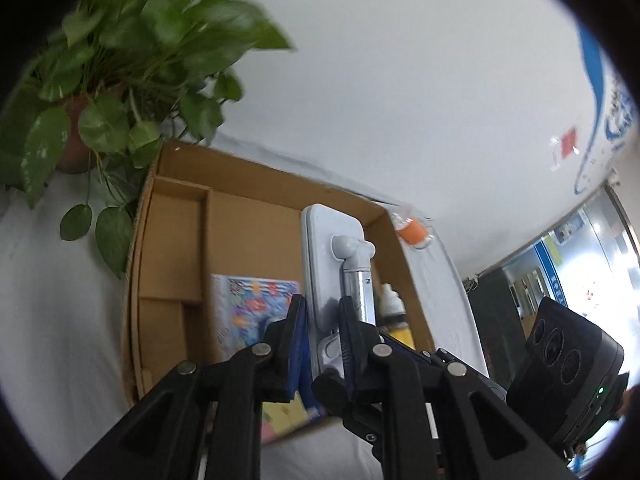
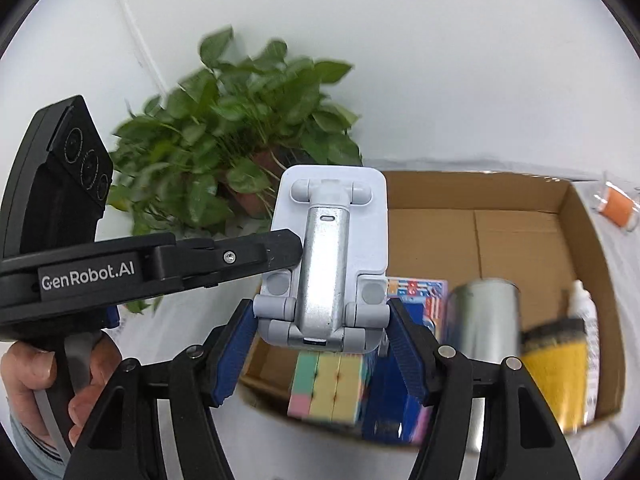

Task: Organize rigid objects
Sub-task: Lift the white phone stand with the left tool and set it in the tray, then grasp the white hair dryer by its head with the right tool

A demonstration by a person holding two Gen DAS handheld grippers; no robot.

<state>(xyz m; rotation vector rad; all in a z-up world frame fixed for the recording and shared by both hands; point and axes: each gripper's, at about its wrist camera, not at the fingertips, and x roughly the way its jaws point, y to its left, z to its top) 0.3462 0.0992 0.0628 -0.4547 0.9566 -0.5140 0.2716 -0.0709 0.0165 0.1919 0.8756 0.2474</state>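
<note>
A white folding phone stand (image 2: 326,258) with a silver arm is held in the air above a cardboard box (image 2: 576,216). My right gripper (image 2: 322,320) is shut on the stand's lower hinged end. My left gripper (image 1: 322,320) is shut on the stand (image 1: 320,248) from its edge, and its black finger (image 2: 276,248) shows touching the stand's left side in the right wrist view. In the box lie a pastel cube (image 2: 328,388), a blue patterned box (image 2: 416,300), a silver can (image 2: 484,320), a yellow bottle (image 2: 556,368) and a white bottle (image 2: 584,308).
A potted green plant (image 2: 248,152) stands left of the box on the white cloth. A small orange spool (image 2: 618,206) lies on the cloth right of the box. The box's far left part (image 1: 176,248) holds cardboard dividers. A white wall is behind.
</note>
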